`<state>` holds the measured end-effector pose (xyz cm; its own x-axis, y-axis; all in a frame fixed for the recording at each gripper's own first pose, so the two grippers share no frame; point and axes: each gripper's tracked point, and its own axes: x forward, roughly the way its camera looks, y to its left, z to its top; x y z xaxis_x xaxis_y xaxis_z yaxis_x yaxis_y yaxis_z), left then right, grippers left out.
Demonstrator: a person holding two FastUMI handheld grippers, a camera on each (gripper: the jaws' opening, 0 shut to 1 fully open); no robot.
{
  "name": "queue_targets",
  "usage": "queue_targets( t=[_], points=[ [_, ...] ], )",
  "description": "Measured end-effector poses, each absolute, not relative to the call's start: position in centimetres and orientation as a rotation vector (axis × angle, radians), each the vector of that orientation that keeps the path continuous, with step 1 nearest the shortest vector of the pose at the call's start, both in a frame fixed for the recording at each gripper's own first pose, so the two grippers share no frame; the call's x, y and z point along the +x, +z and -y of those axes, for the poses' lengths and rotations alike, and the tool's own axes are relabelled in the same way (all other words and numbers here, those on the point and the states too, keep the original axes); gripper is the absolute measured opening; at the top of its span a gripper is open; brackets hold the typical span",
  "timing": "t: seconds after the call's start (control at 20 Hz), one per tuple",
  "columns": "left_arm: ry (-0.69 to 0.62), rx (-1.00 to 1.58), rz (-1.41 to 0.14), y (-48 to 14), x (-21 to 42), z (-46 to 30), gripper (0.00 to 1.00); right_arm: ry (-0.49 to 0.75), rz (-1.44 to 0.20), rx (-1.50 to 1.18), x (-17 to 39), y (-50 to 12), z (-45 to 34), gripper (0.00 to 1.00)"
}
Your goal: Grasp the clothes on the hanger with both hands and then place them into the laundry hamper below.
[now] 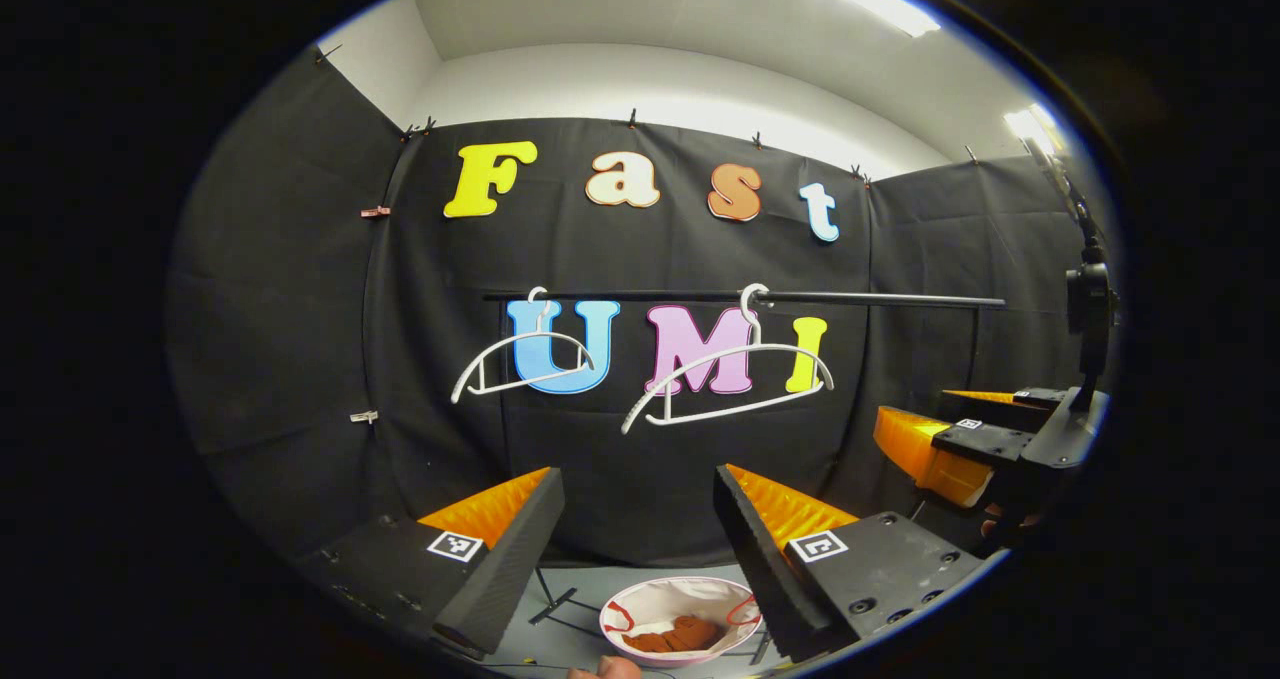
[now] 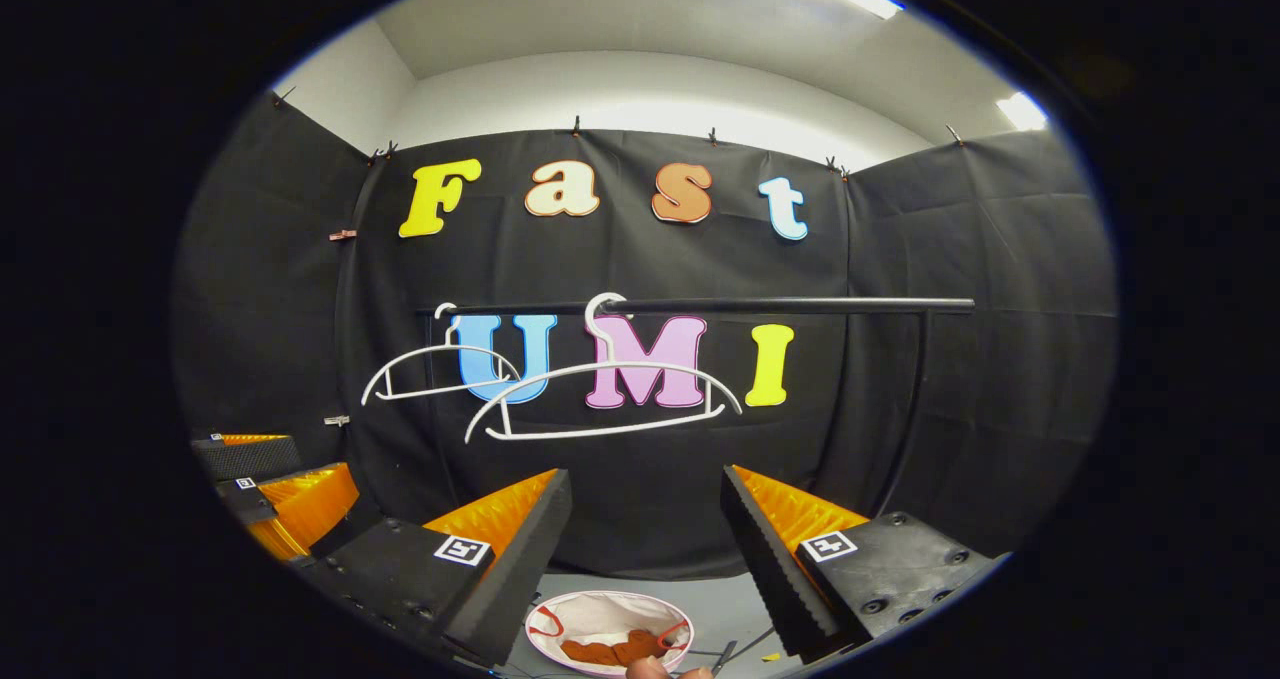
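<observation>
Clothes (image 1: 675,639) already lie in the laundry hamper (image 1: 640,599) below; both hangers (image 1: 725,384) hang bare. Left gripper (image 1: 635,519) and right gripper (image 2: 645,519) fingers spread wide, empty; task looks done.

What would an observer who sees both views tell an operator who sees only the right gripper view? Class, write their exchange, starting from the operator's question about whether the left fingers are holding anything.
Operator: Are the left fingers holding anything?
Observer: No. In the left gripper view, the left gripper has its fingers apart with nothing between them, and the bare hangers show through the gap.
Operator: Is there anything off to my right that I am missing?
Observer: Yes. A black device on a pole stands at the booth's edge, just beyond the right gripper.
</observation>
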<state>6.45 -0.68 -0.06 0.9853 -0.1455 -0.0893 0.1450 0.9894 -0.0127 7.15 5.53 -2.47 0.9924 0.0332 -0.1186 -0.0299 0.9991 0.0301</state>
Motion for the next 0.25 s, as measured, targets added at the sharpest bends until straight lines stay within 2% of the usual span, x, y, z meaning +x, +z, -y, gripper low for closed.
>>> queue_targets(
  t=[0.25],
  points=[
    [-0.146, -0.006, -0.093, -0.05, 6.64, 0.69, 0.95, 0.032, -0.120, 0.027, 7.31, -2.47, -5.46, 0.97]
  ],
)
